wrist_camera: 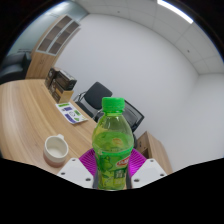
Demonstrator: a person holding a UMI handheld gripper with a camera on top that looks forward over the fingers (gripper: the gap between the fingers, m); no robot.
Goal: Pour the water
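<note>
green plastic bottle [112, 142]: upright, green cap on (label partly legible), between the fingers; white cup [56, 150] on desk [25, 120].

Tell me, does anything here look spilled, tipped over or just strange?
Nothing stands out. The green bottle stands upright between the gripper's fingers, cap on. The white cup sits upright on the wooden table, off to one side of the bottle, with no spill visible around it.
</note>
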